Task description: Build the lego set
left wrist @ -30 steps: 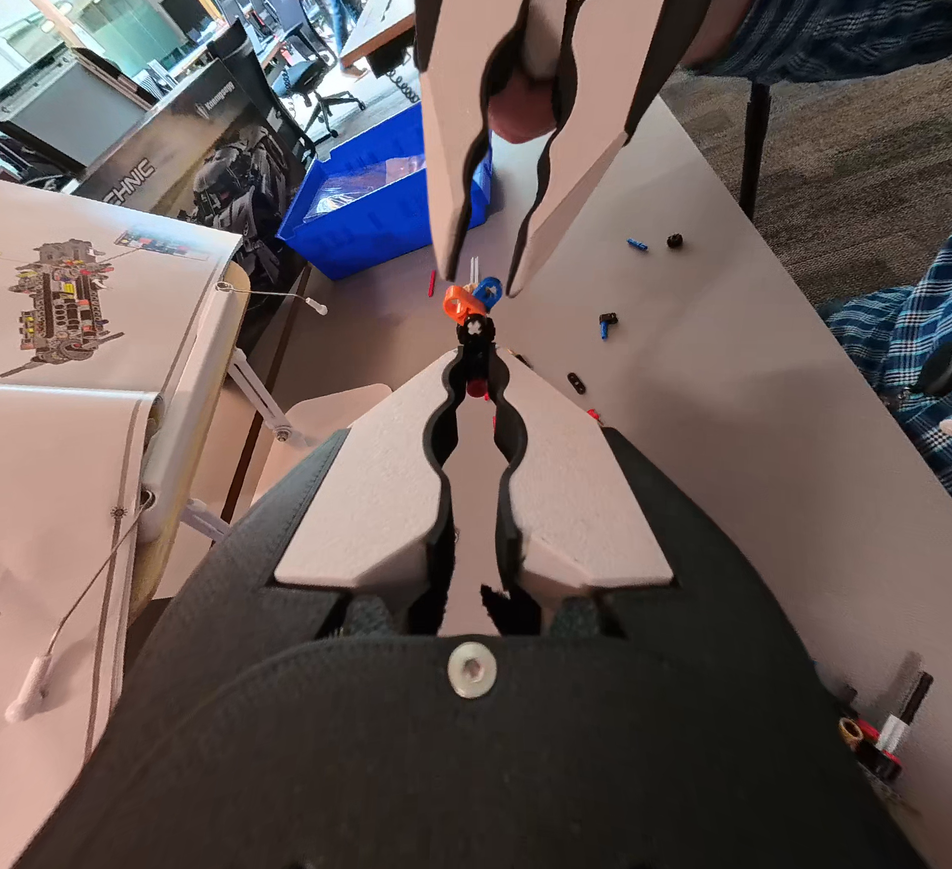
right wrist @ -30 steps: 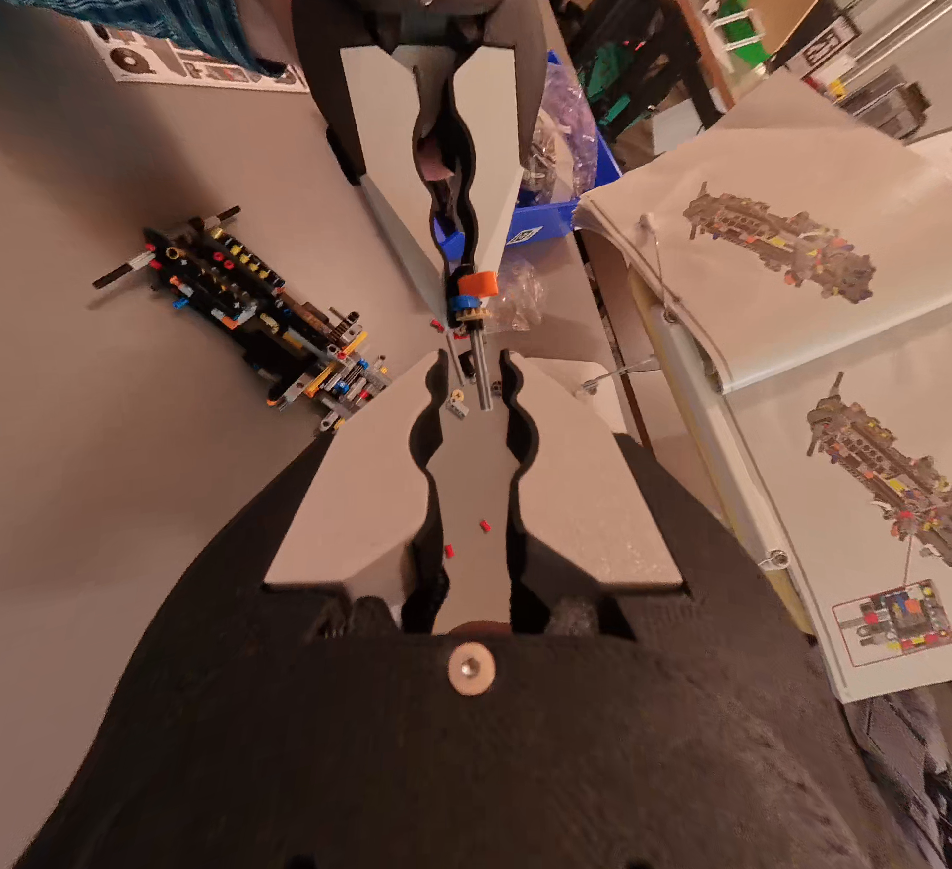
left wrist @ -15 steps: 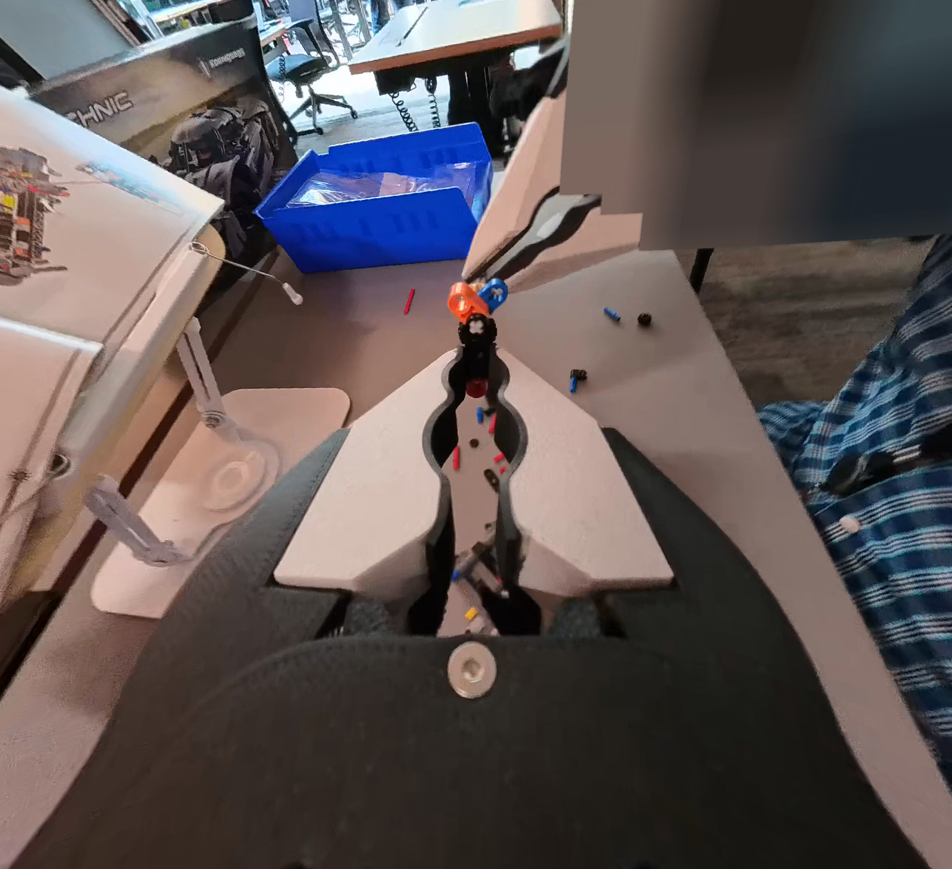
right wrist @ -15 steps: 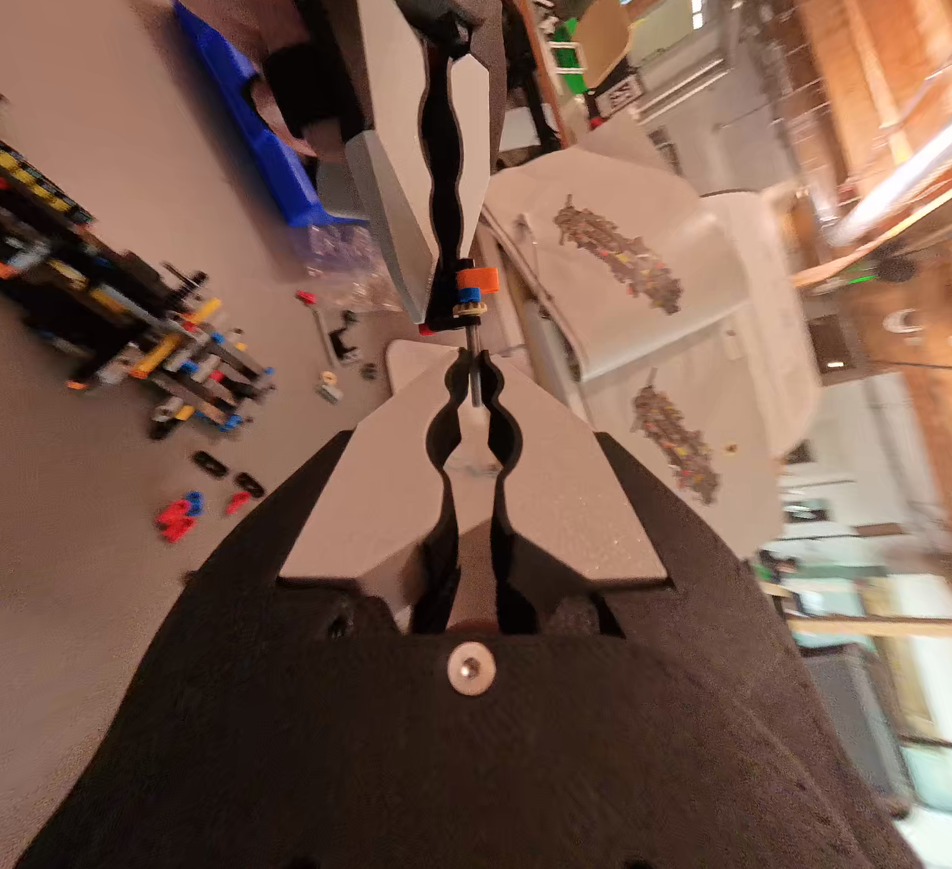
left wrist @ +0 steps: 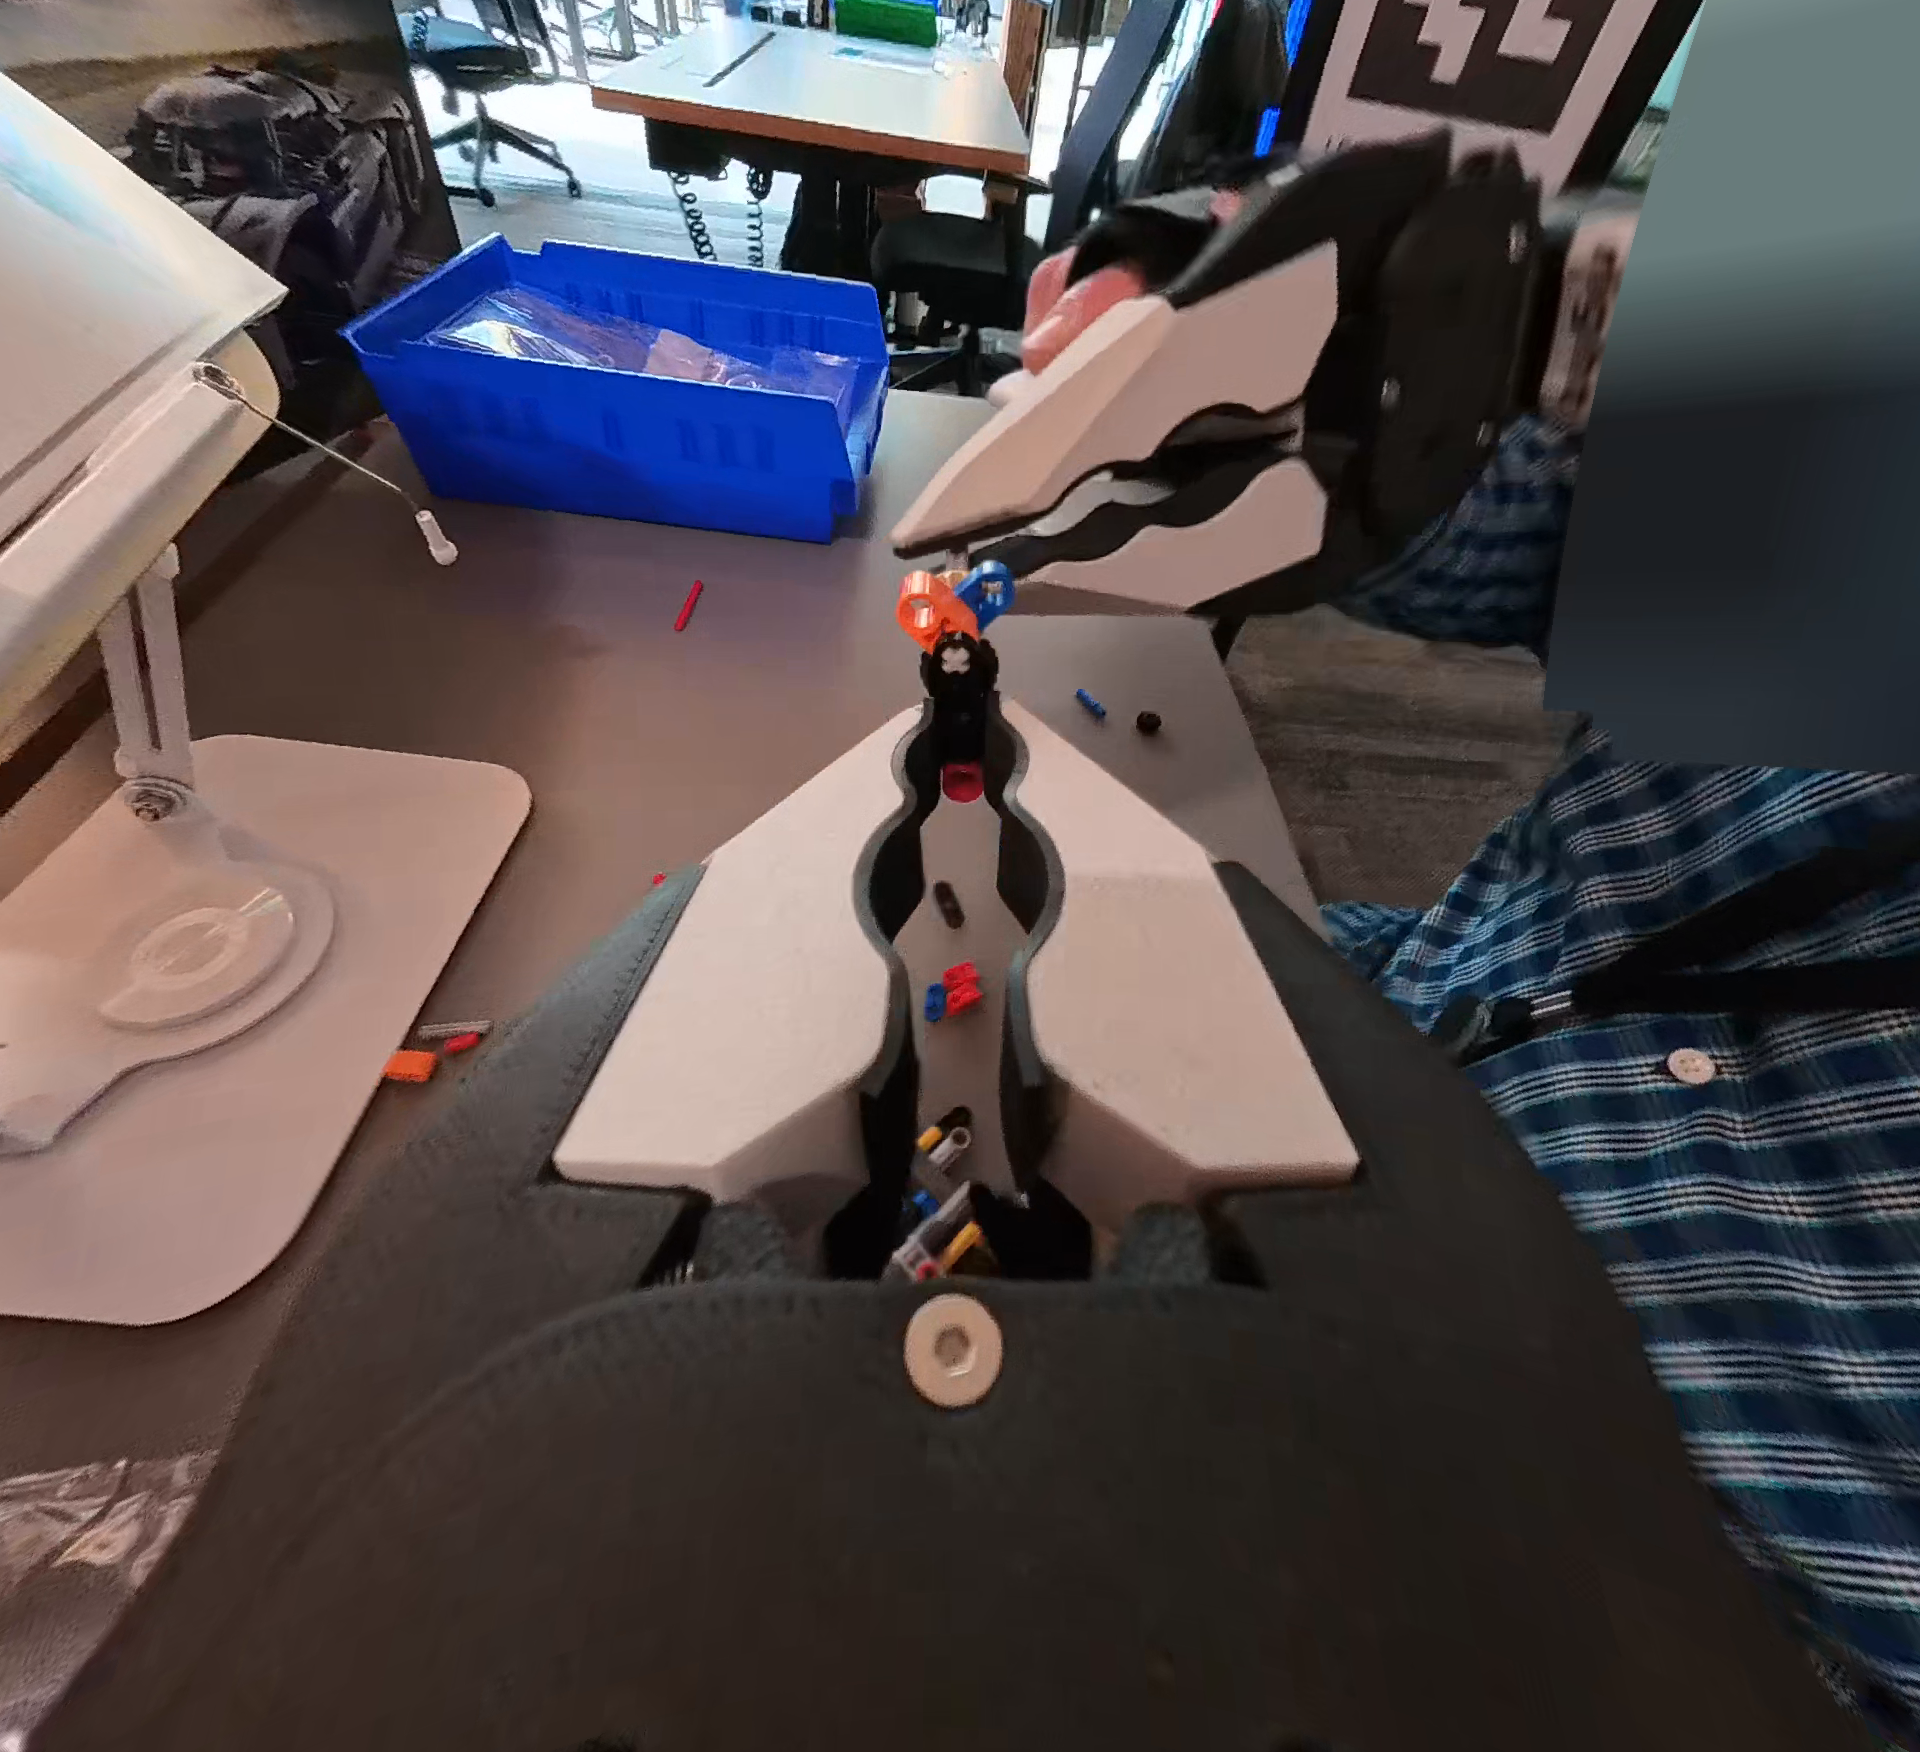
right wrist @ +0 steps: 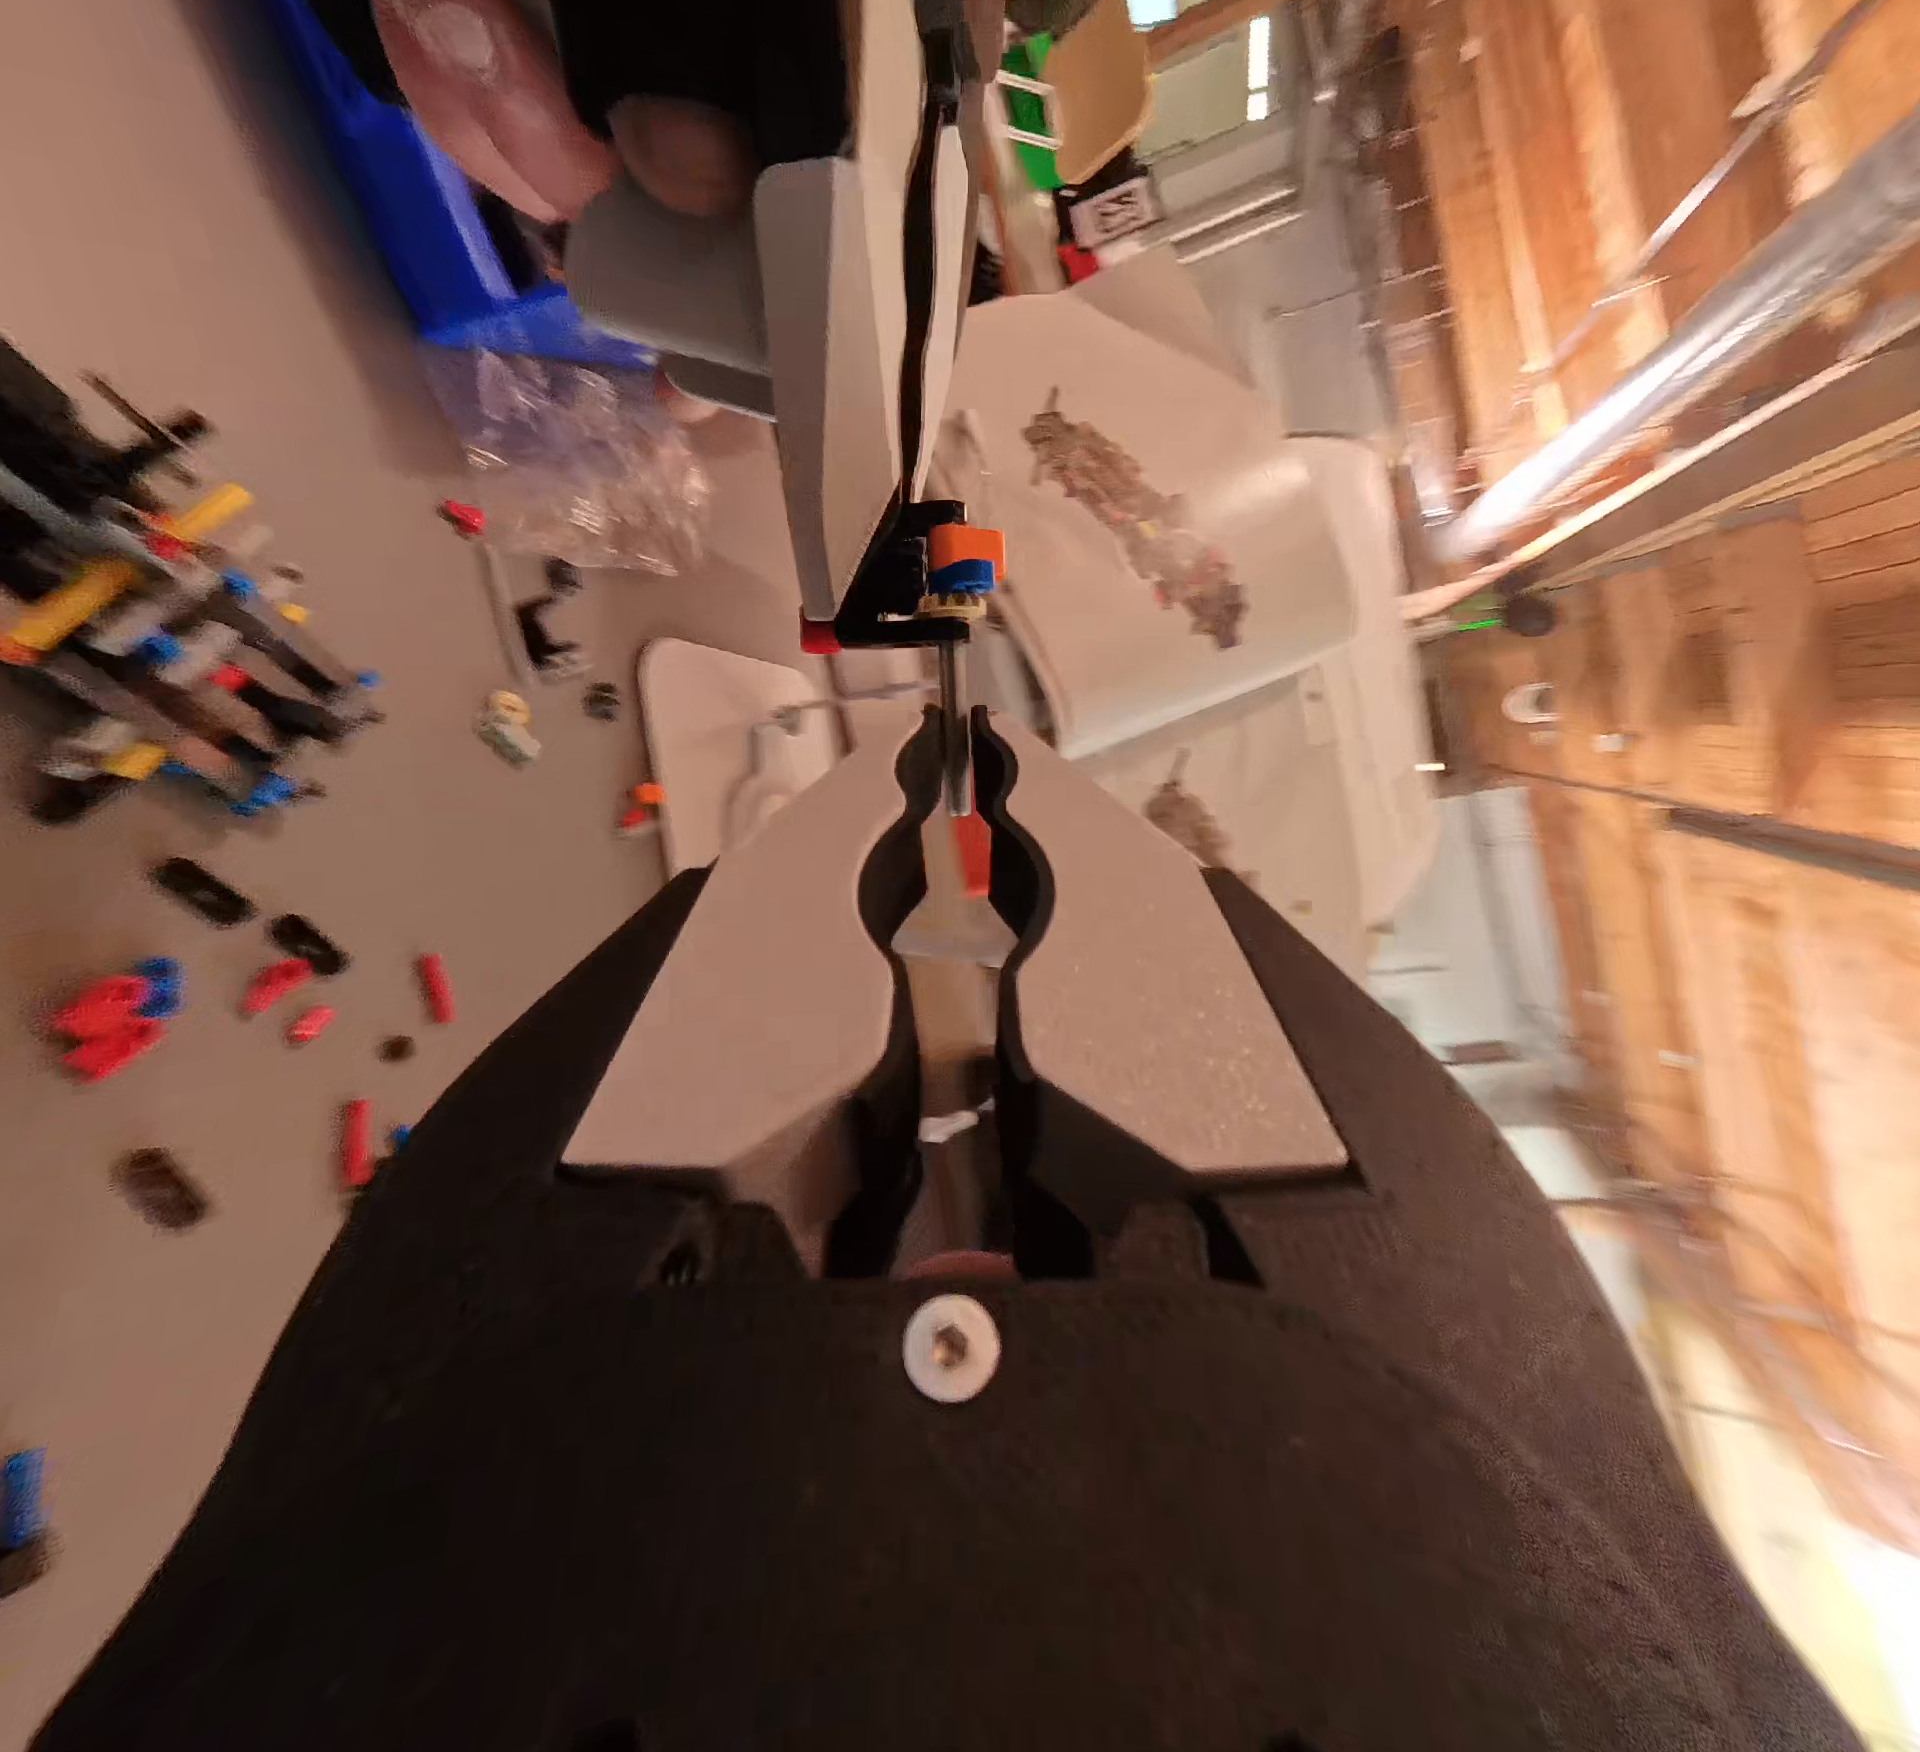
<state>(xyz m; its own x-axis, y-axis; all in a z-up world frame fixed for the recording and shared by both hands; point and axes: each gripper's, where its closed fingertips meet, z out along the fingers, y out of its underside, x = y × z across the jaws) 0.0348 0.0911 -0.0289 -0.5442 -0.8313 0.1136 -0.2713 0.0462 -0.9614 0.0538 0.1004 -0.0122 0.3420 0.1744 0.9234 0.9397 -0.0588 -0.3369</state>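
1. A small lego assembly is held in the air above the grey table, near the table's right edge.
2. Its black angled beam is pinched by the closed left gripper; orange, blue and tan pieces are stacked at its far end.
3. The grey axle running through that stack is clamped by the right gripper.
4. Bare tabletop lies between the blue bin and the white stand base.
5. Loose pieces and a larger built model lie below, blurred.
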